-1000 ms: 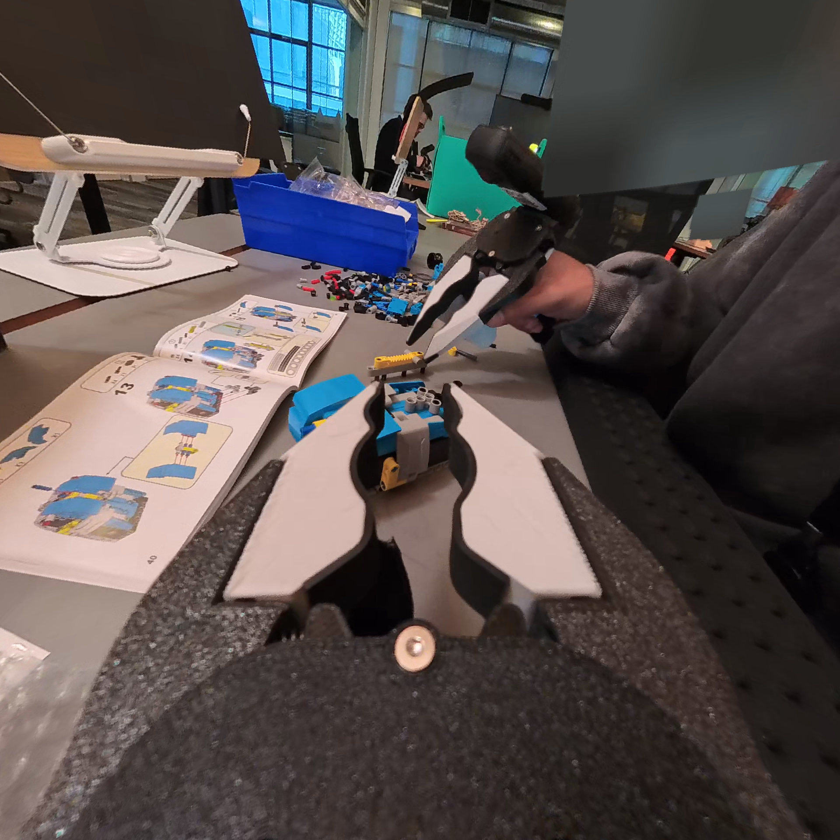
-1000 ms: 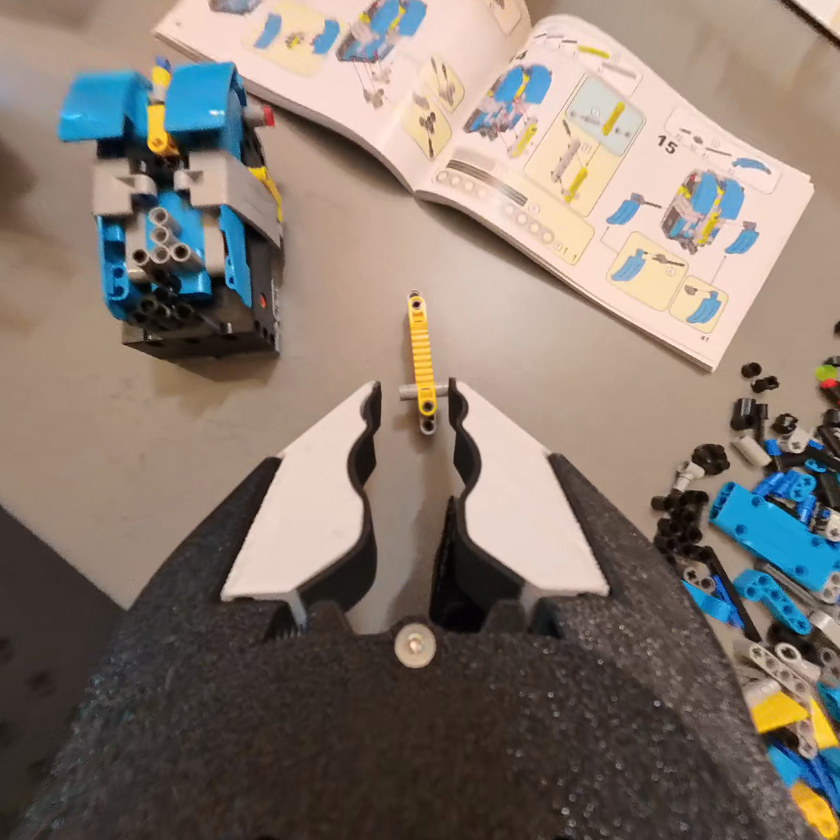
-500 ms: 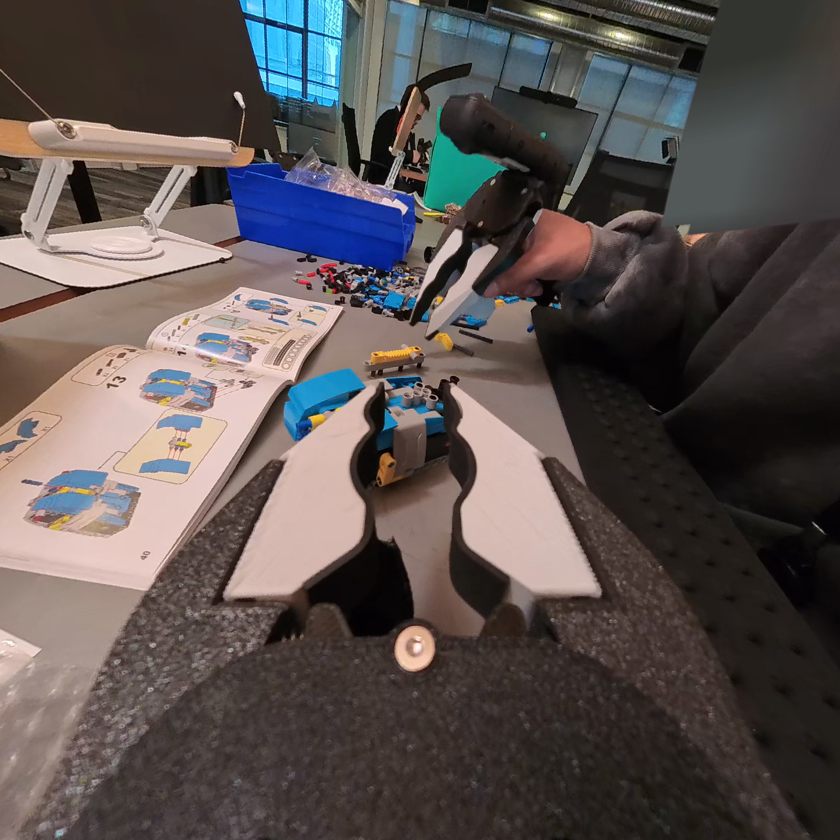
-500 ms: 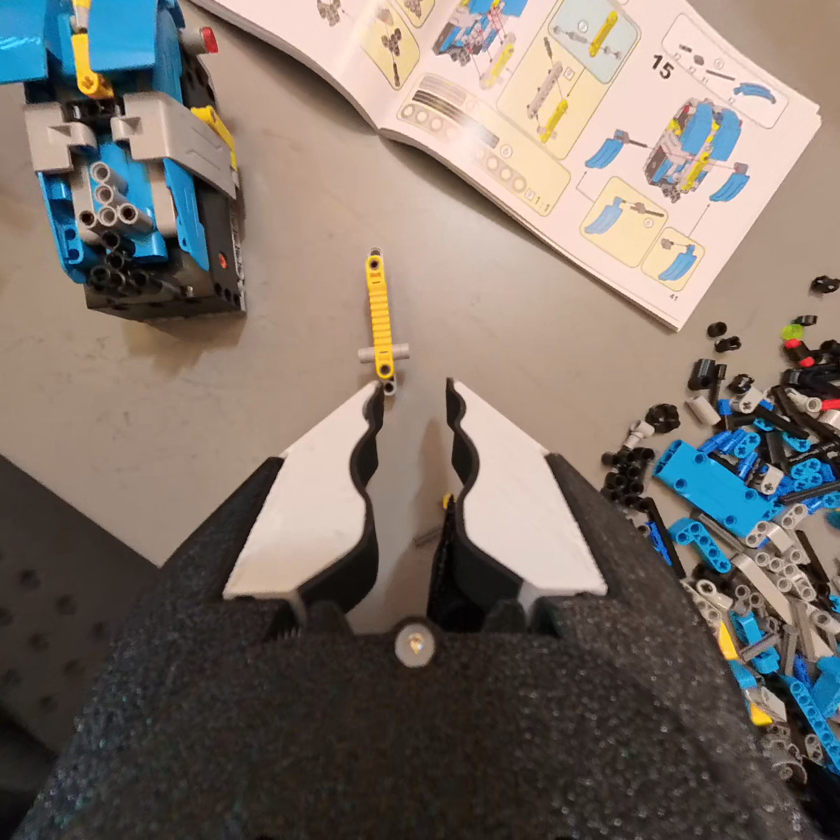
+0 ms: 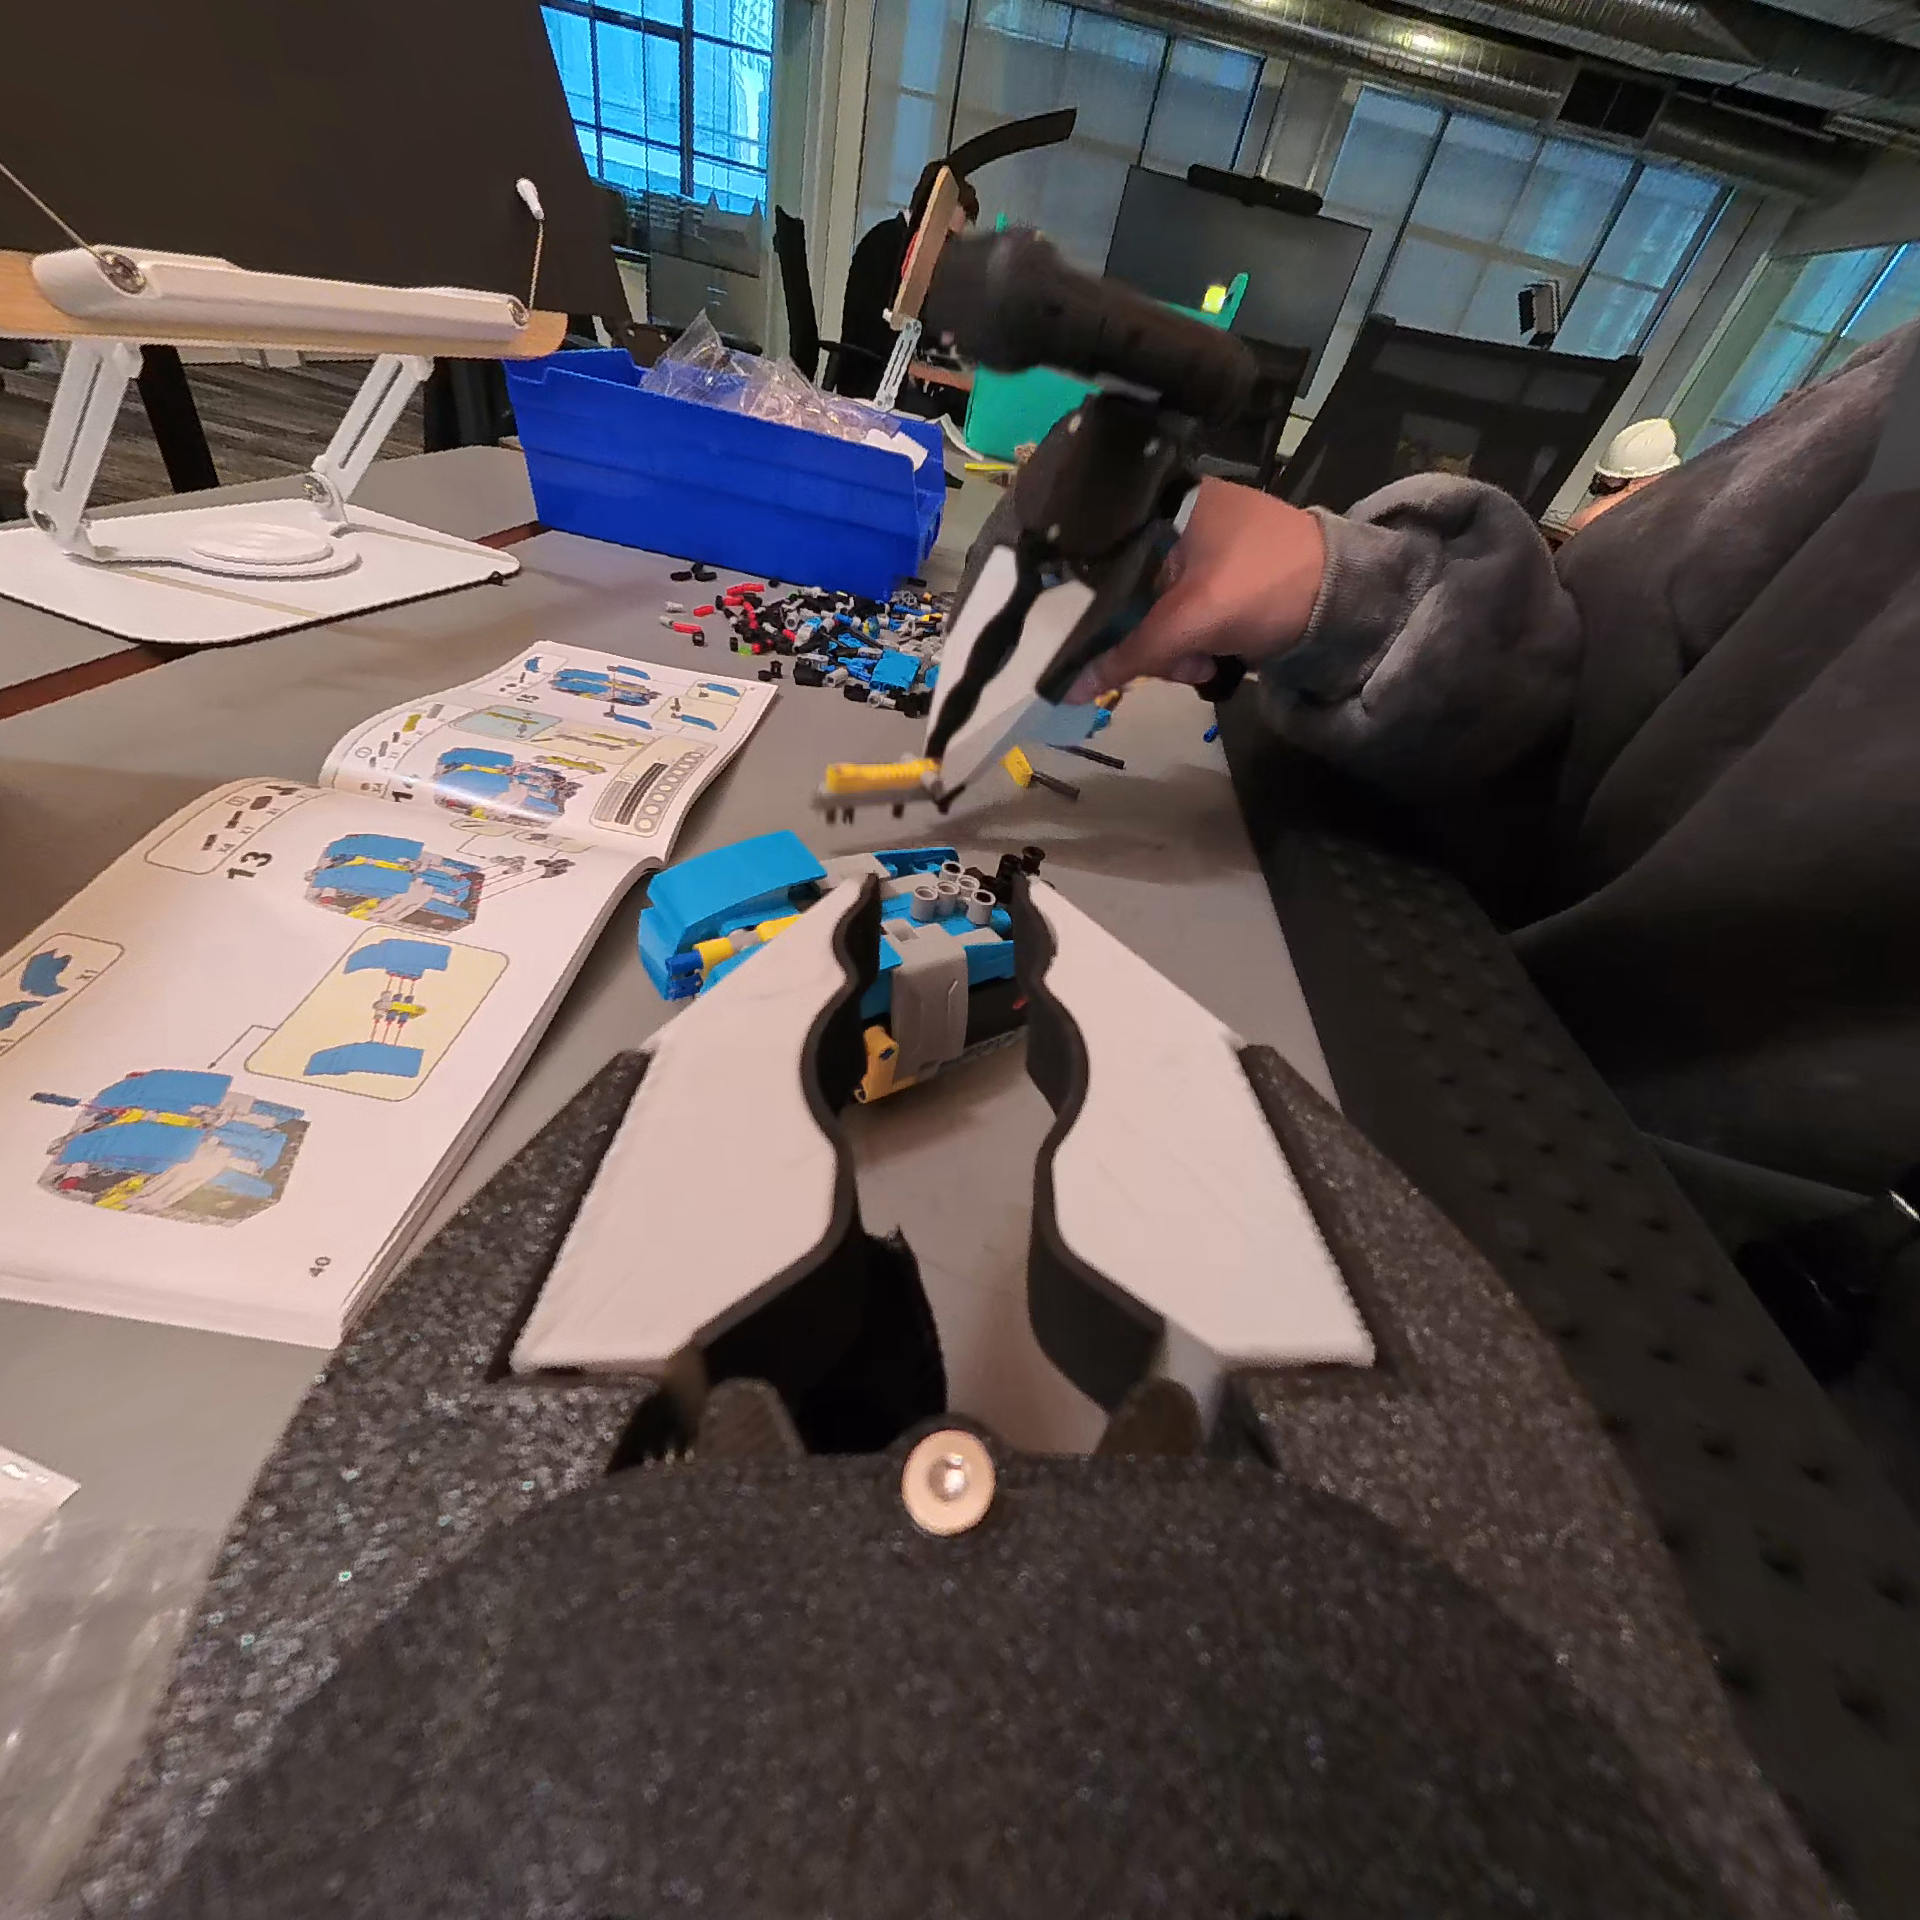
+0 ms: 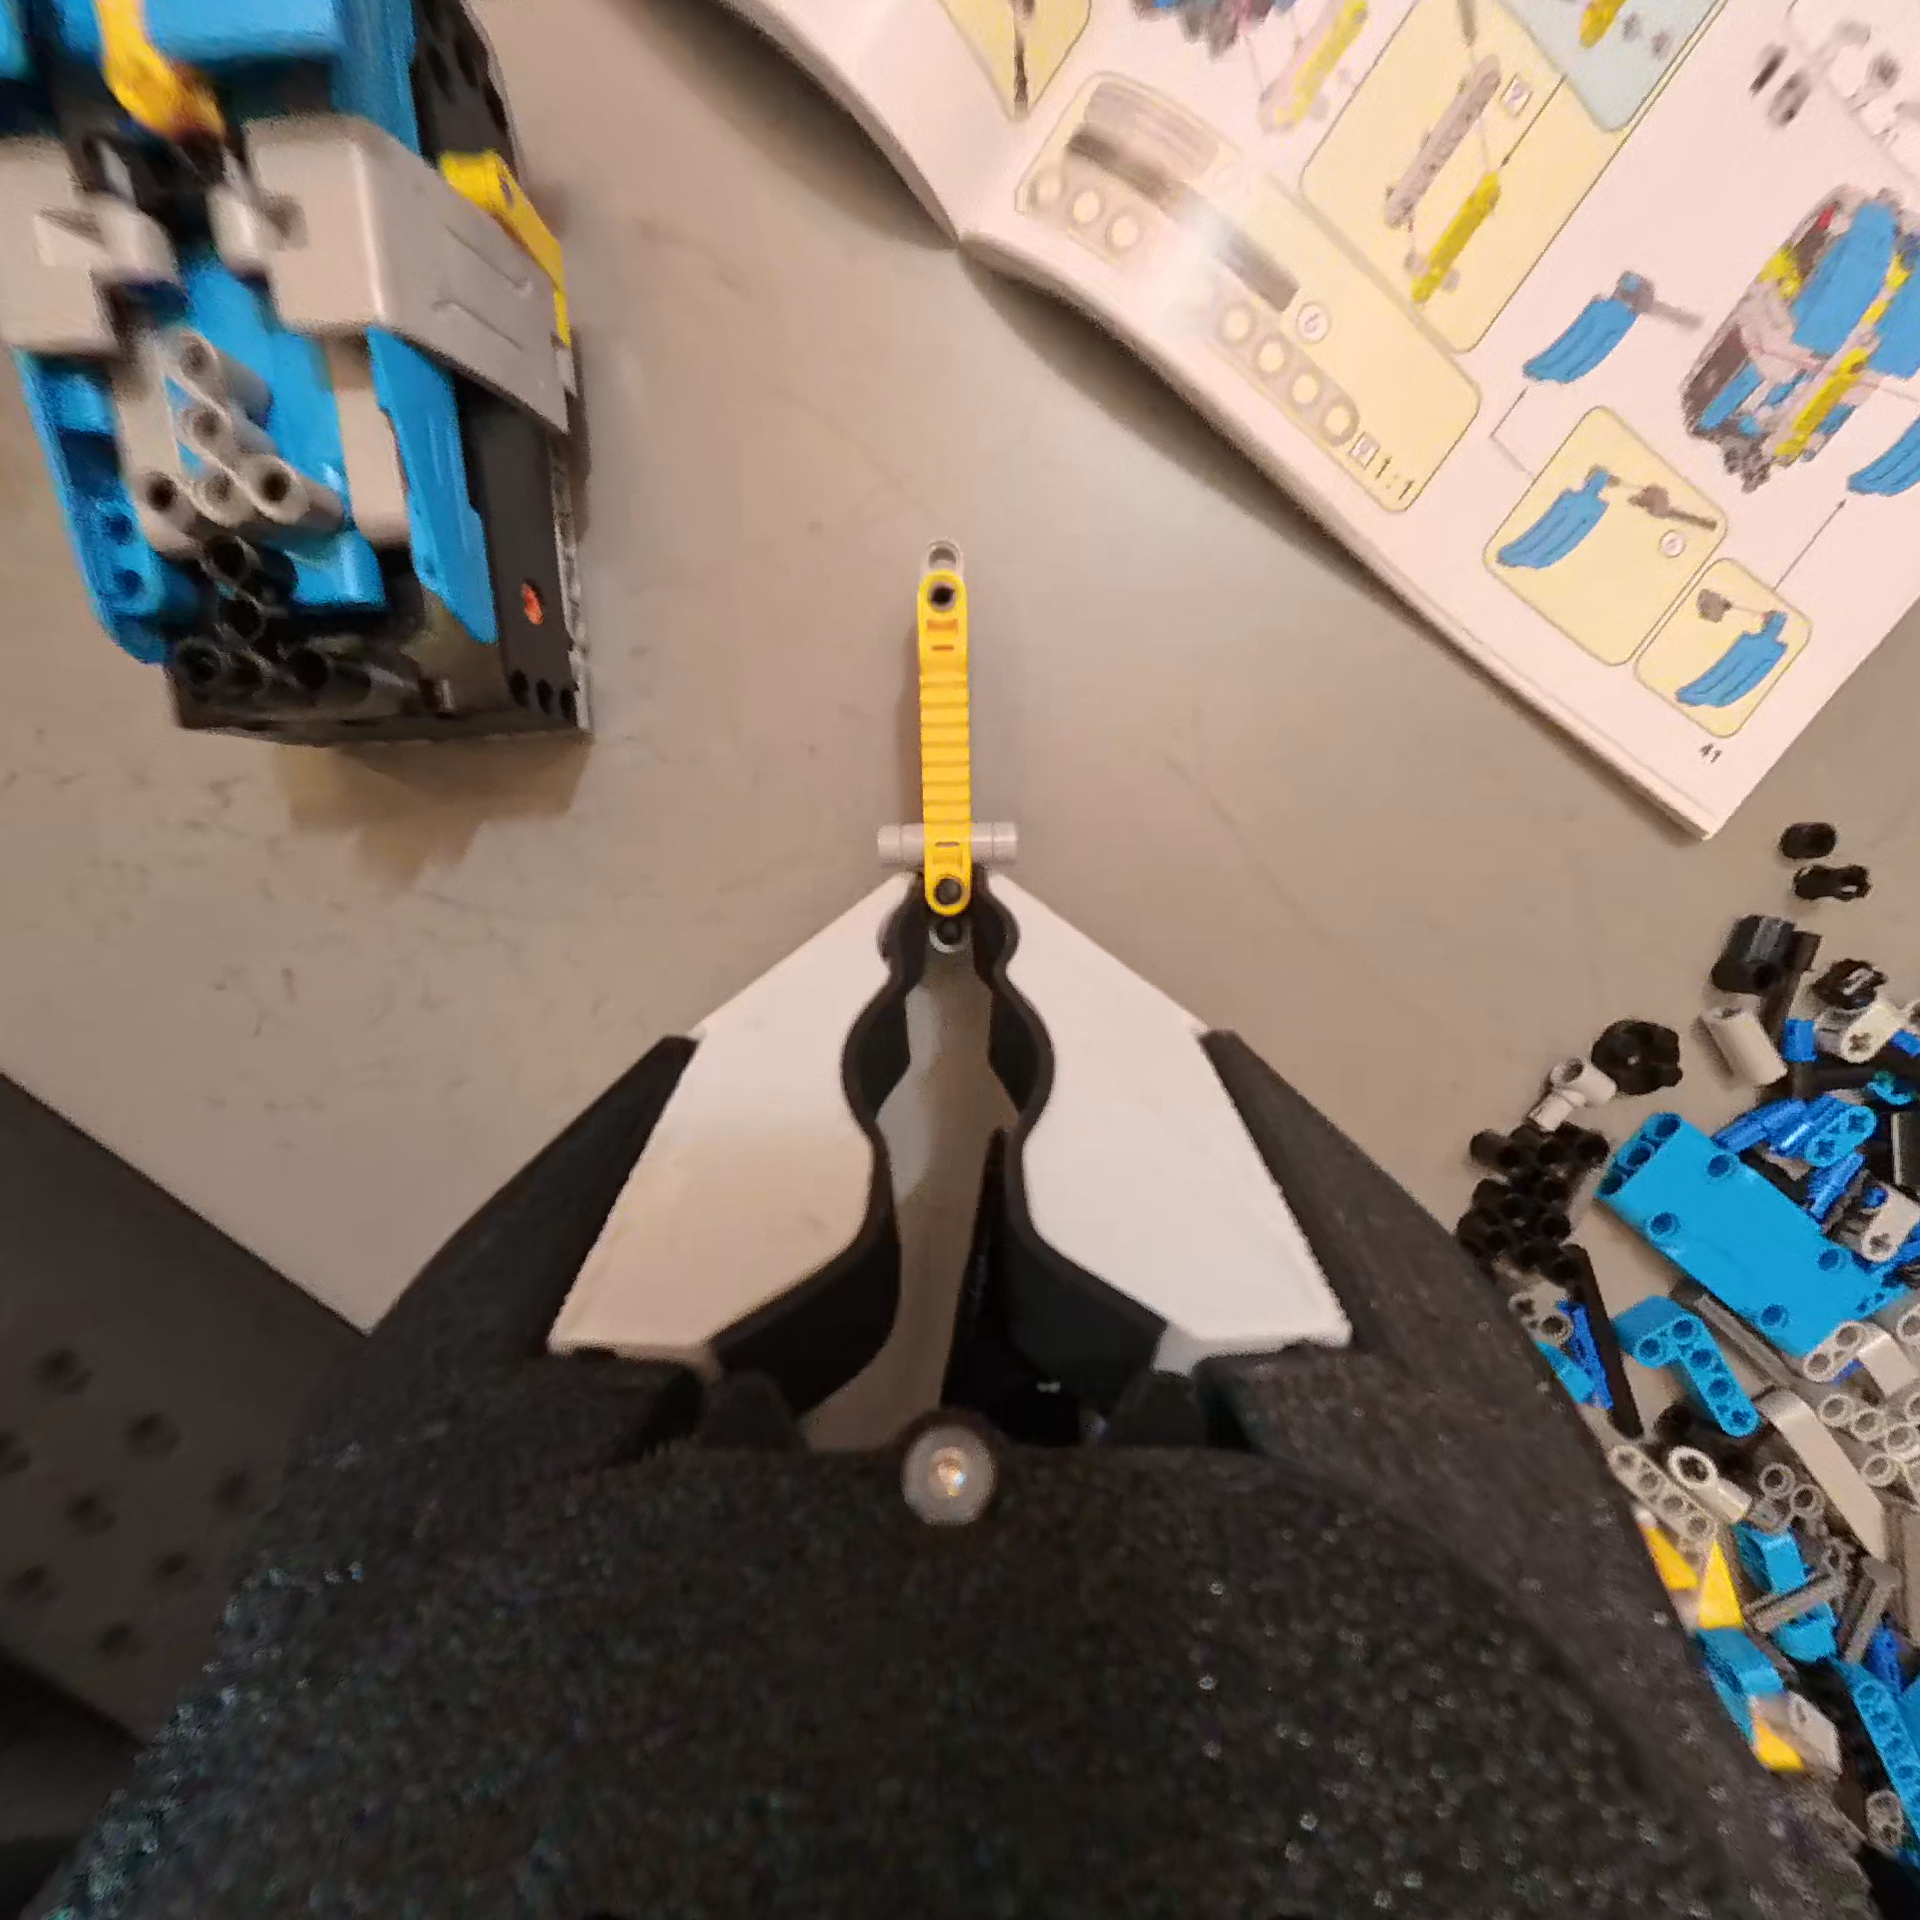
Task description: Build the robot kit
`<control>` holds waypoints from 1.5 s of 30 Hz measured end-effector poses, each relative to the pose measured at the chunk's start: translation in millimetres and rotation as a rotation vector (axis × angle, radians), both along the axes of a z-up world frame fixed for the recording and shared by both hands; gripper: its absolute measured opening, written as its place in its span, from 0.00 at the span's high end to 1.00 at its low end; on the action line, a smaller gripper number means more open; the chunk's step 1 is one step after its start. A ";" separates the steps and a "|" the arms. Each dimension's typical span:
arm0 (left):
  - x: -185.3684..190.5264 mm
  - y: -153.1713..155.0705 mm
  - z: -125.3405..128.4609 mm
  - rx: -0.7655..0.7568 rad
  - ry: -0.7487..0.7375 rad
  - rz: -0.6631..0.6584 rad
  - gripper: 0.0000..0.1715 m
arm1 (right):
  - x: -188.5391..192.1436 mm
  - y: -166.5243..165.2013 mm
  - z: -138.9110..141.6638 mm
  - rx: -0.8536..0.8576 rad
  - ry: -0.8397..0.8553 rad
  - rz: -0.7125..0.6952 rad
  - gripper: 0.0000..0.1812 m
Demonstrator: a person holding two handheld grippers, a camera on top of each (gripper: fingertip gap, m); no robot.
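Place: open-plan office or workshop.
Evidence, background: large windows [image 5: 665, 114], wall screen [image 5: 1236, 270], exposed ceiling.
Evidence, table: grey table [image 5: 520, 582], blue parts bin [image 5: 717, 483], instruction booklet [image 5: 312, 966].

**Open office behind a grey worktop**

A smooth grey tabletop [image 5: 1122, 862] fills the lower frame. Upper centre and right, tall dark-framed glass windows [image 5: 665, 94] let in bluish daylight. A dark flat wall screen [image 5: 1236, 260] hangs upper right, under exposed ceiling ducts [image 5: 1558, 42].
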State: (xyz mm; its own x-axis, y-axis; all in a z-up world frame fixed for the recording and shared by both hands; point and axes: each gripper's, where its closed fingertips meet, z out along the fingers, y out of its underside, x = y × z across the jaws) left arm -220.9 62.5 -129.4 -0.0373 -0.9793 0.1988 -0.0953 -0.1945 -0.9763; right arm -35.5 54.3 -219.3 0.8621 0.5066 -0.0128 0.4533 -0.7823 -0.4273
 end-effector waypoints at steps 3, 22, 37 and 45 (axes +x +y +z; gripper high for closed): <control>0.4 1.6 -1.1 -0.004 0.008 0.011 0.86 | -24.7 14.4 41.5 0.126 0.249 -0.017 0.96; -0.2 8.8 -9.9 -0.029 0.064 0.055 0.86 | -115.2 -1.8 50.1 -0.058 0.267 0.003 0.96; -0.1 7.8 -11.8 -0.005 0.082 0.064 0.86 | -115.9 -3.2 42.2 -0.022 0.084 0.008 0.96; 0.2 6.9 -12.2 0.004 0.086 0.064 0.86 | -118.6 -2.8 44.7 -0.015 0.124 -0.038 0.96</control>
